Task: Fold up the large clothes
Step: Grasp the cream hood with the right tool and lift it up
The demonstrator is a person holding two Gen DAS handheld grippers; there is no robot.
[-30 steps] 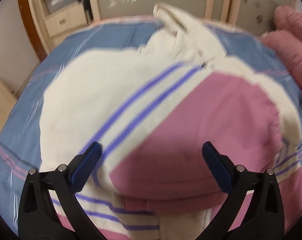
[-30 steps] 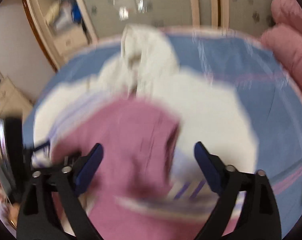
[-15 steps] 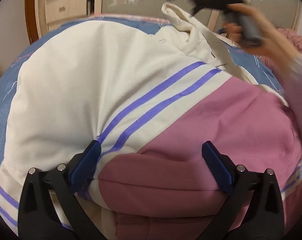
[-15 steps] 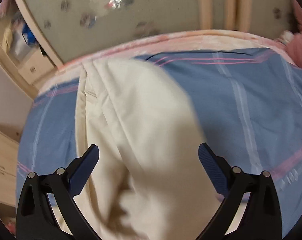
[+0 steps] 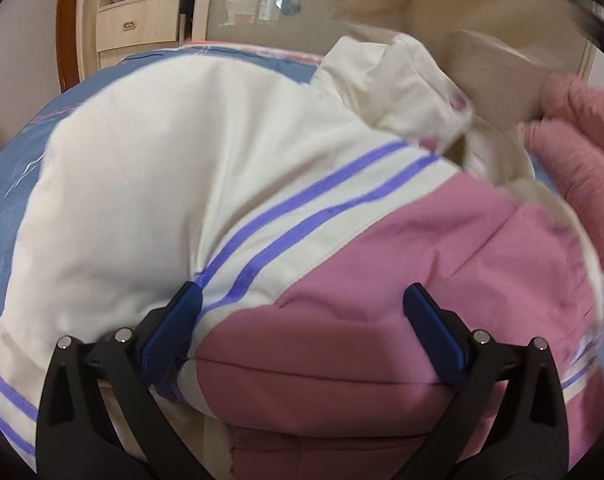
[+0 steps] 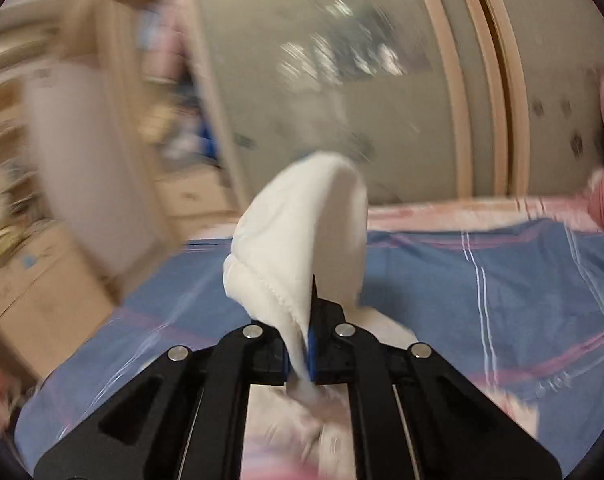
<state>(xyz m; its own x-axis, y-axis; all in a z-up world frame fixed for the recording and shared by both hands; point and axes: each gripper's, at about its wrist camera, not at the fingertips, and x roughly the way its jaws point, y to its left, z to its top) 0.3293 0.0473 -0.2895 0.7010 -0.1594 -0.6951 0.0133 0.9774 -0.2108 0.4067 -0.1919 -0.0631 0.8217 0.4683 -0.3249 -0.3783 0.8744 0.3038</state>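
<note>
The jacket (image 5: 190, 184) is smooth, matt woven cloth — cream and pink panels, with two ribbed violet ribbon stripes (image 5: 302, 216) stitched across. Its cuff (image 6: 302, 232) looks soft and white, with a stitched hem. The bedsheet (image 6: 481, 280) is thin matt blue cotton with pink and white lines. The pink blanket (image 5: 581, 152) looks fuzzy, like fleece. The left gripper (image 5: 302, 320) has matt black plastic arms, small shiny metal rivets and dull blue pads (image 5: 174, 332). The wardrobe (image 5: 134, 28) is pale, satin-finished wood — its door panels (image 6: 341, 80) frosted and faintly glossy.
</note>
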